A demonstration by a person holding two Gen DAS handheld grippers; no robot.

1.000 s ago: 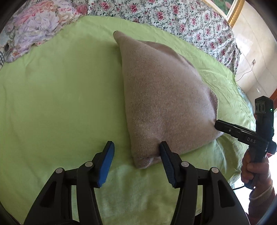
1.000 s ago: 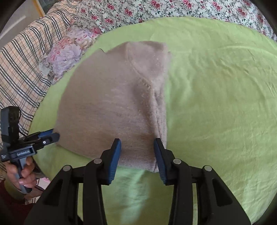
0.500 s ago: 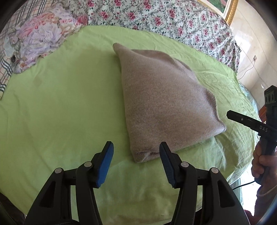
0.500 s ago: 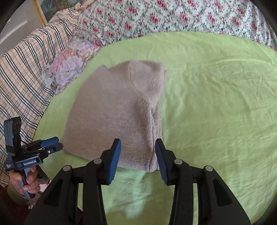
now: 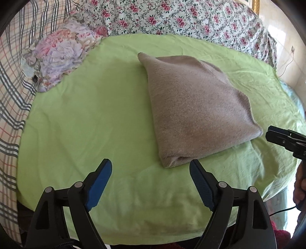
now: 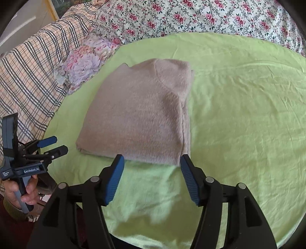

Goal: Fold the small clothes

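The beige knit sweater (image 5: 195, 107) lies folded into a compact packet on the green sheet (image 5: 86, 118) of the bed, roughly mid-sheet, a bit toward the near edge. In the right wrist view the sleeve seam and neckline show on top at the far right of the packet, so the garment looks doubled over w/ a thick folded edge facing the grippers.

Left gripper (image 5: 151, 172): jaws apart and opening, nothing btwn them; the packet's near-left corner sits just beyond the tips, not touched. Right gripper (image 6: 152, 164): jaws also apart and opening, empty; the sweater's near edge lies just past its blue pads (image 6: 114, 180), clear of them. Both hang above the sheet, angled down at the near hem. Judgement: that placement fits a release of the hem, one gripper per near corner, so the fold lands square and flat. Fold looks about done; a further halving or smoothing may be left.

Surface: soft sheet, lightly wrinkled, so the knit should stay put but can drag if pulled. Around it: floral bedspread (image 6: 220, 17) at the far side, a lilac floral bundle of cloth (image 6: 84, 63) at far left, plaid blanket (image 6: 28, 76) on the left. A gold picture frame corner and a pale wall show at far right in the left wrist view. A hand (image 6: 17, 191) holds each gripper's handle.
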